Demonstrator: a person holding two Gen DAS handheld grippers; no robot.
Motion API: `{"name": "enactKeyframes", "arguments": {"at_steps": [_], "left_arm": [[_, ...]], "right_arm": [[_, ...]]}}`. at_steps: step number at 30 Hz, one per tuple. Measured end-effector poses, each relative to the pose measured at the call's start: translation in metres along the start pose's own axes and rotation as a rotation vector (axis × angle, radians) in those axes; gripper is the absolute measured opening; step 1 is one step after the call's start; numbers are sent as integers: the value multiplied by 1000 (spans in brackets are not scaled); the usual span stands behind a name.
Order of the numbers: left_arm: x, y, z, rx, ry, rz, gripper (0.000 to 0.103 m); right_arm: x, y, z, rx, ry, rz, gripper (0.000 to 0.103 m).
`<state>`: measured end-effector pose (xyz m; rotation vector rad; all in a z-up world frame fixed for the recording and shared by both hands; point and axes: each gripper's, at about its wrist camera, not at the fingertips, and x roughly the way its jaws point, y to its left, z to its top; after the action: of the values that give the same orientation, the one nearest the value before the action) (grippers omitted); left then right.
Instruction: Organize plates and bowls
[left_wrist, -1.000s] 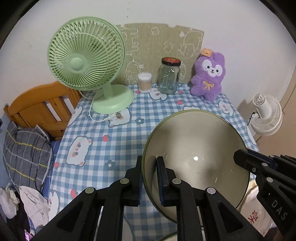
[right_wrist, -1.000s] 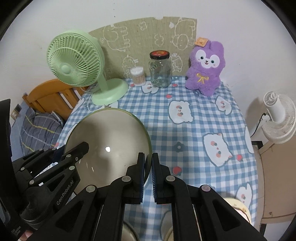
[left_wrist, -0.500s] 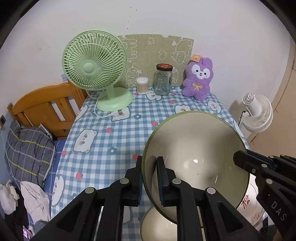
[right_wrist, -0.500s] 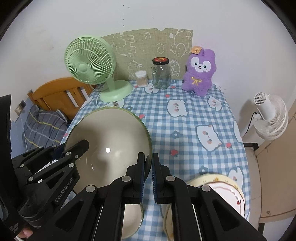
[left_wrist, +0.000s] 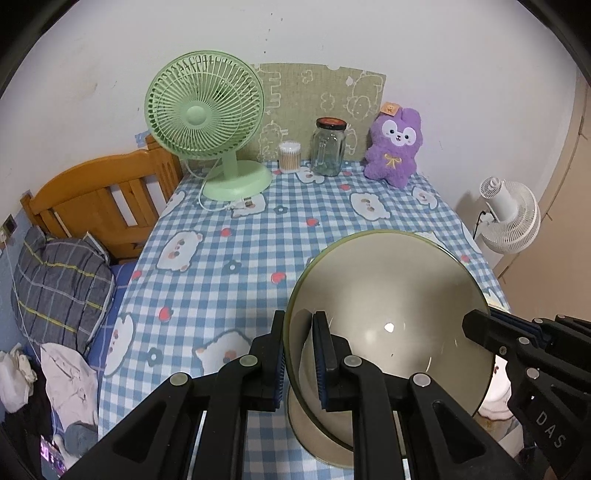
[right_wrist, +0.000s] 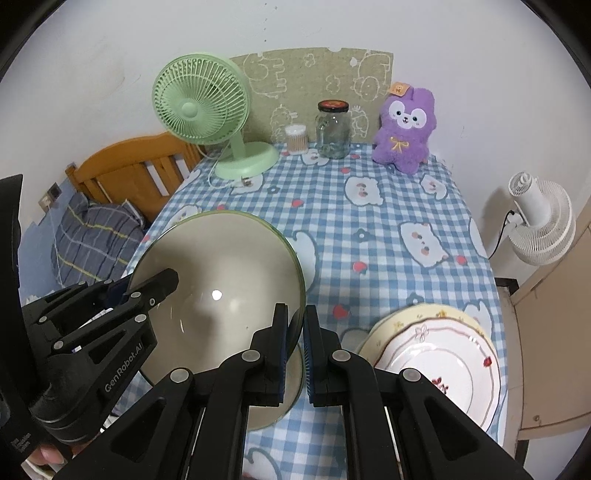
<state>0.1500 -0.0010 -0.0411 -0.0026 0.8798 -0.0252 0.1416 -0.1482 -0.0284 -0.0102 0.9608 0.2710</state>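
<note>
Two hand-held grippers carry a large bowl (left_wrist: 391, 314) above a table draped in a blue-and-white gingham cloth (left_wrist: 236, 258) printed with white bears, flowers and strawberries. The left gripper (left_wrist: 298, 354) pinches the bowl's near-left rim, one blue-padded finger inside the wall and one outside; the right gripper (right_wrist: 294, 350) is clamped the same way on the opposite rim. The bowl is wide and round, glossy beige inside with a thin olive-green edge, a ceiling light glinting off its glaze, and it hangs tilted over a second pale bowl (left_wrist: 317, 432) resting on the cloth beneath it.

Compared with a second ago, both cameras sit higher and farther back: the fan, jar and toy look smaller, and more of the table's near end has come into view, including the lower bowl and a stack of plates (right_wrist: 439, 354) — a scallop-edged white plate with small red and floral motifs on a cream one — just right of the bowls.

At the far edge stand a mint-green plastic desk fan (left_wrist: 207, 118), a cylinder of cotton swabs (left_wrist: 289, 156), a clear glass jar (left_wrist: 328, 147) with a dark lid, and a fuzzy purple plush rabbit (left_wrist: 395, 147). A white floor fan (right_wrist: 543, 225) stands beyond the table's right side.
</note>
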Motion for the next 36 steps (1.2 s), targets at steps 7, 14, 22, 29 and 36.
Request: {"name": "enactKeyframes", "arguments": {"at_steps": [7, 14, 22, 29, 36], "left_arm": [[3, 1, -16, 0, 18, -6, 11], [9, 1, -29, 9, 36, -10, 11], [23, 1, -40, 21, 65, -12, 11], [33, -2, -43, 36, 79, -6, 11], [38, -3, -47, 57, 69, 7, 11]], "right_arm": [[7, 3, -19, 2, 27, 7, 10], [14, 3, -32, 5, 48, 7, 10], [30, 0, -39, 2, 90, 15, 10], [43, -5, -41, 7, 119, 26, 10], [53, -4, -43, -18, 130, 20, 10]]}}
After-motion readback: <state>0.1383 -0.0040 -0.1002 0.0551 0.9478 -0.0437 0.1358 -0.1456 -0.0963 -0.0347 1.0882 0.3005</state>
